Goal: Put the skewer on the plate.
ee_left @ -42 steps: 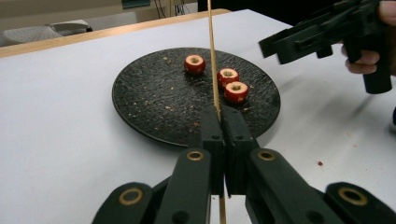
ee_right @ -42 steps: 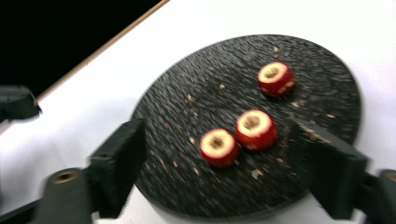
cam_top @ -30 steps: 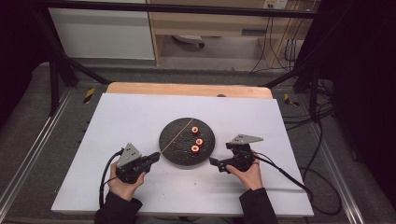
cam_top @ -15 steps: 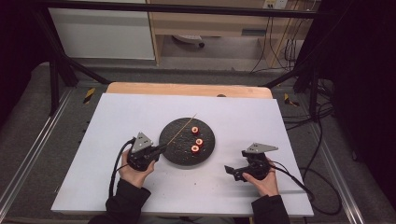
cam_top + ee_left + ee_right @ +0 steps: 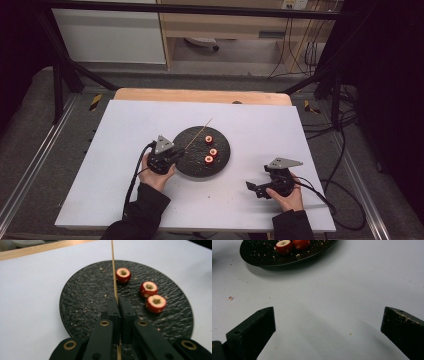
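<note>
Tongs of the left hand [image 5: 117,302] are pressed together on a thin wooden skewer [image 5: 113,272], pinching it near its lower end so that the long free part points forward over the black plate [image 5: 82,302]. Held so low, the stick is probably meant to be aimed at the fruit. Three small red cored fruits [image 5: 123,275] lie on the far right part of the plate, just beside the skewer line but not touching it. In the high view the left tongs [image 5: 172,156] sit at the plate's left rim. Right tongs [image 5: 328,322] are spread wide and hold nothing, low over the white worktop [image 5: 332,290], well apart from the plate [image 5: 257,257]; they seem to wait, perhaps to take a fruit
</note>
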### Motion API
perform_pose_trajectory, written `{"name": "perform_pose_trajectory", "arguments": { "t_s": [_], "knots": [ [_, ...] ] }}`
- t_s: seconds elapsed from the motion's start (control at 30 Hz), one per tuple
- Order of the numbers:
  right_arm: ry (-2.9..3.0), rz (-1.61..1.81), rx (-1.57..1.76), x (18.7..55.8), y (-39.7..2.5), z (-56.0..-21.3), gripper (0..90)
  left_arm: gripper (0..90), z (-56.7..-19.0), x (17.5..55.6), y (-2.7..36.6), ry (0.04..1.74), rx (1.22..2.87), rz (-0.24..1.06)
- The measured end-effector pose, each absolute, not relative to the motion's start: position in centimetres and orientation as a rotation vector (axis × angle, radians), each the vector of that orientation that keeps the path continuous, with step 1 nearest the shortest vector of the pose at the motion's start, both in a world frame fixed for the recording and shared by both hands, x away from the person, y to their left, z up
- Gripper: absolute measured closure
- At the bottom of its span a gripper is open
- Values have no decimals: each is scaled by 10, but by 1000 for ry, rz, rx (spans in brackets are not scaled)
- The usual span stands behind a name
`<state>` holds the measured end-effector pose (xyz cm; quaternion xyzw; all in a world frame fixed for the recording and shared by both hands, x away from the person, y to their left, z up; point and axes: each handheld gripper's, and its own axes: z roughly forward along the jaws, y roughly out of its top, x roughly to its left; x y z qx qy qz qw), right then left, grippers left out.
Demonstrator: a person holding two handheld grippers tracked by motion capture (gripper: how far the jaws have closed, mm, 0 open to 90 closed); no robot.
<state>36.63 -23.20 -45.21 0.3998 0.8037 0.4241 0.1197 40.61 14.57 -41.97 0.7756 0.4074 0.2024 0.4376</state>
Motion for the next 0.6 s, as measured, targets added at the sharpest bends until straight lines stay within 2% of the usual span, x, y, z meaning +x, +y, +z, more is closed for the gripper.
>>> {"name": "perform_pose_trajectory", "arguments": {
  "t_s": [0.6],
  "knots": [
    [2346,1259,1171,365,-234,-452,9,881,-441,414,123,1044,2020,533]
  ]
}}
